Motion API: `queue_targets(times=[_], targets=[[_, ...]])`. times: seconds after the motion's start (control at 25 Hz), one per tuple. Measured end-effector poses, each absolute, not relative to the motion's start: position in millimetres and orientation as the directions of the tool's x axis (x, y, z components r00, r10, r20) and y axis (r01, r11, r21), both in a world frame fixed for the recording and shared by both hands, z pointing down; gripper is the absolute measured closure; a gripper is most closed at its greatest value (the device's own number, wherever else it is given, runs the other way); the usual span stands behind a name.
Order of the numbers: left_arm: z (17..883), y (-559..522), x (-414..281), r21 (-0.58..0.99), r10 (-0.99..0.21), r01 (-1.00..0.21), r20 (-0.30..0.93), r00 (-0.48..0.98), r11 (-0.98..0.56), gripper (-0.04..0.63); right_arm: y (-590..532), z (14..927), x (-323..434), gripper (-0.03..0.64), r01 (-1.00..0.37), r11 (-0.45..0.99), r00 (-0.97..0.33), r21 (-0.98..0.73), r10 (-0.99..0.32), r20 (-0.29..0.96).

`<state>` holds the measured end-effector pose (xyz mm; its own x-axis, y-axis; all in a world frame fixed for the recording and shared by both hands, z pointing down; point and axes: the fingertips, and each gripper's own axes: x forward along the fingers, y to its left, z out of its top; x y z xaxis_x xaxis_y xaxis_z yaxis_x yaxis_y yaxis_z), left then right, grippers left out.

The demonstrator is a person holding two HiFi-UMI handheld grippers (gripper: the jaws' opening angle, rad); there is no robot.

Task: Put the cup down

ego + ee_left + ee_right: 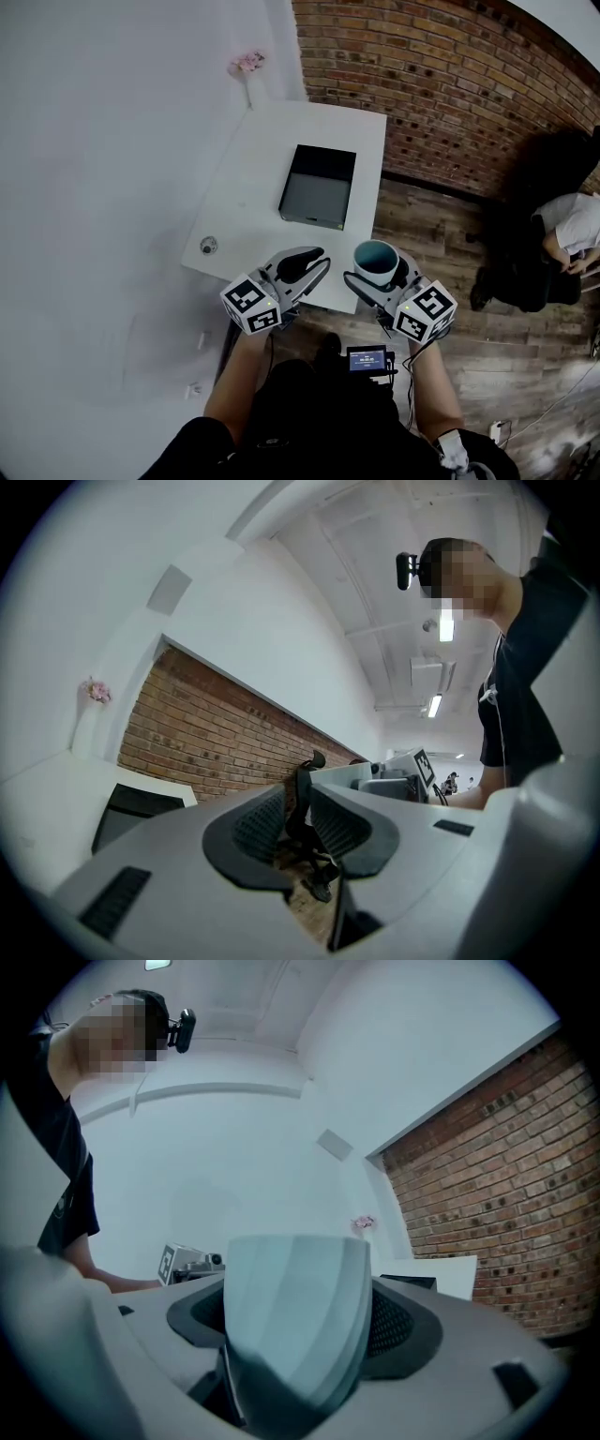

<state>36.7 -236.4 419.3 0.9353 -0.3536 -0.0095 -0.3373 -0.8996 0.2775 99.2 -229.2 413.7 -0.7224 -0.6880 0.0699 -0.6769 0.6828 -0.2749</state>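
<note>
The pale blue cup (377,261) stands upright between the jaws of the right gripper (380,274). The jaws are spread wide, and their dark ribbed pads press on the cup's two sides (295,1316). Seen from the head view, the cup is at the near right corner of the white table (248,192); I cannot tell whether it hangs over the tabletop or just off its edge. Just beside it, the left gripper (311,265) holds nothing: its jaws are drawn close, with only a narrow gap between the pads, through which a black office chair (307,829) shows. Farther back on the table lies a black box (319,186), and a small round object (208,246) sits near the left edge. A red brick wall (450,84) rises behind, above a wooden floor (436,234).
</note>
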Motion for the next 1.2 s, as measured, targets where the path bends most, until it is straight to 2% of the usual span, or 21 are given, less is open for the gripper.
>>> queue_targets(times=[0.52,1.2], targets=[[420.3,-263.7,31.3,0.272,-0.381,-0.373,0.024,0.924,-0.887,0.517,-259.8,412.4,87.7,0.227,-0.632,0.723,-0.762,-0.280,-0.645,0.055],[428.7,-284.2,11.6,0.310,-0.318,-0.313,0.037,0.947,-0.898,0.497,-283.2,415.6,56.0,0.227,-0.646,0.723,-0.758,-0.244,-0.645,0.097]])
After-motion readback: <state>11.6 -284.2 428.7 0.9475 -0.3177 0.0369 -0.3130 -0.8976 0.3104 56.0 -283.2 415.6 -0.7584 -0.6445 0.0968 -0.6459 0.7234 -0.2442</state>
